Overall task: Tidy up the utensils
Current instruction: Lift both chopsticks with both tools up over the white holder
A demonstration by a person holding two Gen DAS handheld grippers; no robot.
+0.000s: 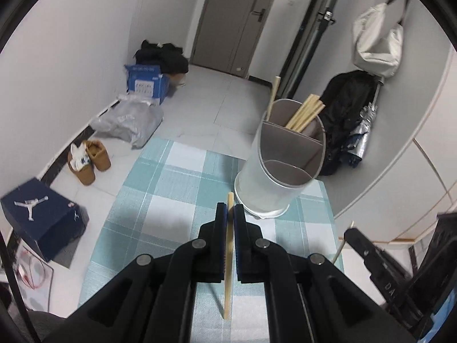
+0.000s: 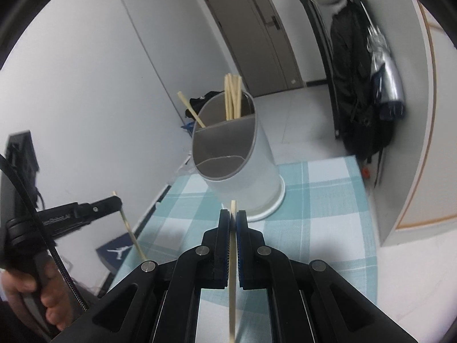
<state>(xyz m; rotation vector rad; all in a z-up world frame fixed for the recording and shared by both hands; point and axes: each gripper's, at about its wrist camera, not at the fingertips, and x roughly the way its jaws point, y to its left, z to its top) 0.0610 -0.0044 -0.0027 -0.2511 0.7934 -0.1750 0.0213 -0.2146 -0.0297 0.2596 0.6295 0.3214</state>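
Note:
A white utensil holder [image 1: 281, 165] with inner dividers stands on the teal checked tablecloth [image 1: 171, 188], just beyond both grippers. Several wooden chopsticks [image 1: 305, 113] lean in its far compartments. My left gripper [image 1: 230, 207] is shut on a single chopstick [image 1: 228, 274] that runs lengthwise between its pads. In the right wrist view the holder [image 2: 242, 171] sits straight ahead with its chopsticks [image 2: 232, 97] sticking up. My right gripper [image 2: 233, 214] is shut on another chopstick [image 2: 232, 285]. The left gripper [image 2: 118, 200] shows at the left with its chopstick [image 2: 130, 228] hanging down.
The table ends close behind the holder. On the floor lie a dark blue shoebox [image 1: 42, 217], brown slippers [image 1: 91, 160], a grey bag [image 1: 128, 120] and a blue box [image 1: 145, 83]. Dark coats [image 2: 360, 91] hang at the right. A hand [image 2: 31, 291] grips the left tool's handle.

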